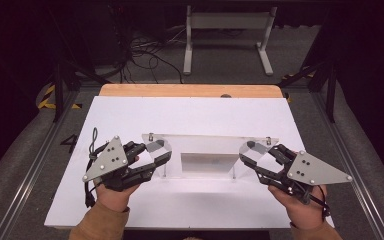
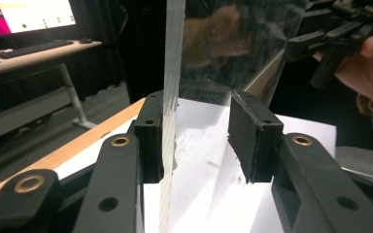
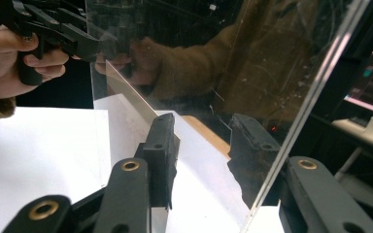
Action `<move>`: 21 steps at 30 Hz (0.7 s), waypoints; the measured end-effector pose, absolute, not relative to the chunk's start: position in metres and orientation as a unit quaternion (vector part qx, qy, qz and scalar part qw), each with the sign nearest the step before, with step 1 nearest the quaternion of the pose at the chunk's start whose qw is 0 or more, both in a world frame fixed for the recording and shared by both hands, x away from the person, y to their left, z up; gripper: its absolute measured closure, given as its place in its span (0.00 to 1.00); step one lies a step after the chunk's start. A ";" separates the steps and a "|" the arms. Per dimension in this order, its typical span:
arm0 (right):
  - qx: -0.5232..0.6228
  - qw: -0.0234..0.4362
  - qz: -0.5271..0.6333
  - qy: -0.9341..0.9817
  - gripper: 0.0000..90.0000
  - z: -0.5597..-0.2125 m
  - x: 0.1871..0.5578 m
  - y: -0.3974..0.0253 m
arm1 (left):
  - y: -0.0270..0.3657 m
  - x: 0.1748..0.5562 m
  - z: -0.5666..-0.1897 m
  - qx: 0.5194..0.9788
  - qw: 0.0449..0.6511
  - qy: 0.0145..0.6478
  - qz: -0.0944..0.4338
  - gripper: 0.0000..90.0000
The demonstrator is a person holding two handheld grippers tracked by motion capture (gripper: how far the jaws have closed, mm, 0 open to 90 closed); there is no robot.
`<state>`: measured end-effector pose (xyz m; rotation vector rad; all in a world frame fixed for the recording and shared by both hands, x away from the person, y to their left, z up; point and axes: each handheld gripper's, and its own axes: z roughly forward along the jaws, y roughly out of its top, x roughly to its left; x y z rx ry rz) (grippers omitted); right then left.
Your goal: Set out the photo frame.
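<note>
A clear acrylic stand (image 1: 210, 142) sits on the white board (image 1: 190, 115), with an angled clear panel at each end. My left gripper (image 1: 155, 152) is open around the left end panel; in the left gripper view the panel's edge (image 2: 172, 73) lies against one pad (image 2: 150, 131) and the other pad stands apart, gripper (image 2: 199, 136). My right gripper (image 1: 247, 151) is open around the right end panel. In the right gripper view that panel (image 3: 223, 58) runs slantwise between the jaws of the gripper (image 3: 201, 150).
The white board lies on a wooden table (image 1: 190, 90). Behind the table stand a white metal frame (image 1: 225, 22) and floor cables (image 1: 145, 50). A monitor (image 2: 34, 12) on a desk is off to the side. Black stand legs flank the table.
</note>
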<state>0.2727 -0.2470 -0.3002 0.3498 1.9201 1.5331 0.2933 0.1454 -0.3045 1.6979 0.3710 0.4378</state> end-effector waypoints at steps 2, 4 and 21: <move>0.138 0.318 0.589 0.730 0.66 -0.299 0.273 -0.247 | 0.146 0.295 -0.305 0.741 0.625 0.161 0.185 0.68; 0.147 0.308 0.597 0.726 0.66 -0.299 0.274 -0.246 | 0.148 0.299 -0.307 0.739 0.630 0.165 0.171 0.69; 0.159 0.310 0.615 0.708 0.58 -0.312 0.304 -0.240 | 0.153 0.322 -0.326 0.711 0.648 0.213 0.169 0.46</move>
